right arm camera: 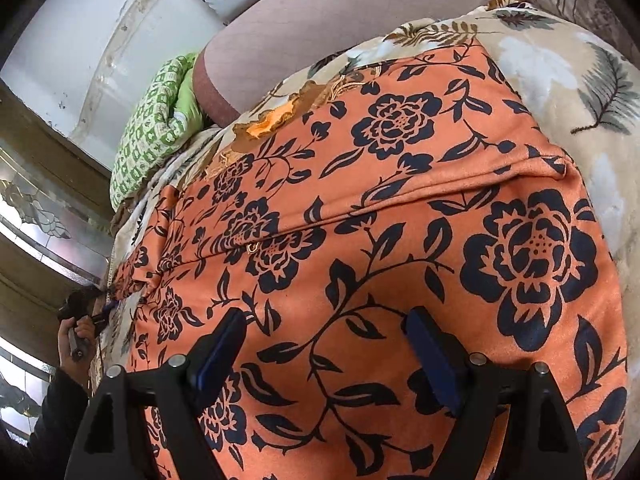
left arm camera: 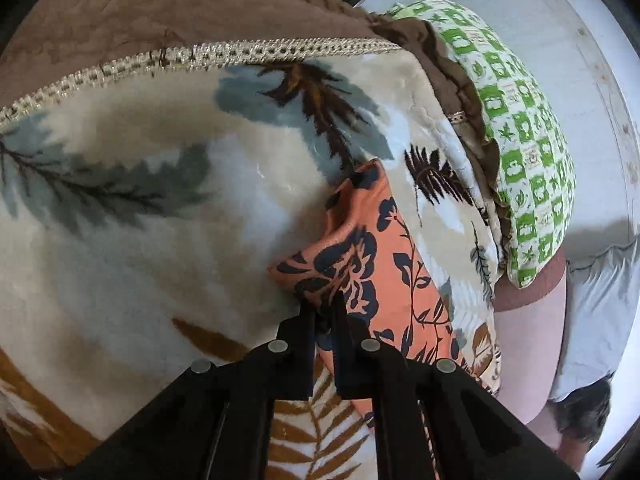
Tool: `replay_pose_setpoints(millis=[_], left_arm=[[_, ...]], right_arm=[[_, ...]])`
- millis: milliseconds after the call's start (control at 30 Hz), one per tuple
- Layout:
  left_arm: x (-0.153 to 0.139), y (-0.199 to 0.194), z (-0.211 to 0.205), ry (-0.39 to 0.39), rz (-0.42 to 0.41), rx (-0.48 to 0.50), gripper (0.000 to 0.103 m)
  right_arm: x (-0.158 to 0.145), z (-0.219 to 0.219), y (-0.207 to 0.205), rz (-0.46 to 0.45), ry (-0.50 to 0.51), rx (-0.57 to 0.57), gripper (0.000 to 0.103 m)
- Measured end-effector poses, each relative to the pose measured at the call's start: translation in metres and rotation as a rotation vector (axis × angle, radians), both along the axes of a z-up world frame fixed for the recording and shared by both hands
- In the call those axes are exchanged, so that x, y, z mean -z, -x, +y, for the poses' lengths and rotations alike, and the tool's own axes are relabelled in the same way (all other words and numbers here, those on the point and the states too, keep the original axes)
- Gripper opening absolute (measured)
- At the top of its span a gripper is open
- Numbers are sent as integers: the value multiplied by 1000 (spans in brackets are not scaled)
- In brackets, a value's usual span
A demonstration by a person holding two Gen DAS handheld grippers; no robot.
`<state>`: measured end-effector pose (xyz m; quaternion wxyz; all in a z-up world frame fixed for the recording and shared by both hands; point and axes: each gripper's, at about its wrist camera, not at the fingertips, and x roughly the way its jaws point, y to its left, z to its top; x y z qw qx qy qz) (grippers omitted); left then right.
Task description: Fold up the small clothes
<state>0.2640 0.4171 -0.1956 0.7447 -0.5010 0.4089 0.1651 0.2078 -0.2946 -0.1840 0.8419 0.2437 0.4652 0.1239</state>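
A leaf-print blanket point(left arm camera: 160, 240) fills most of the left wrist view, cream with grey and brown fronds, edged by a pale woven trim point(left arm camera: 240, 54) and a brown border point(left arm camera: 140, 12) along the top of the frame. No container shows in either view. On the blanket lies the orange floral garment point(right arm camera: 400, 208), which takes up the centre and lower half of the right wrist view; a fold ridge crosses it from left to upper right. A green-and-white checked cloth point(left arm camera: 524, 152) sits bunched at the blanket's edge, right of frame, with a pinkish sheet point(left arm camera: 528, 340) below it. The right tongs point(right arm camera: 328, 344) stand released, blue pads wide apart over the garment's lower part. The left tongs point(left arm camera: 322, 320) are clenched on a raised corner of the garment, low in the frame's centre.
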Motion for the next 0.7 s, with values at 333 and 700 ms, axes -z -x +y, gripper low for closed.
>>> replay_pose_setpoints(millis=[333, 700], left_arm=[[-203, -17, -169, -483, -370, 335, 5], [-239, -25, -505, -547, -584, 928, 6]], right_arm=[[5, -9, 6, -52, -74, 14, 85], [7, -22, 12, -82, -189, 48, 85]])
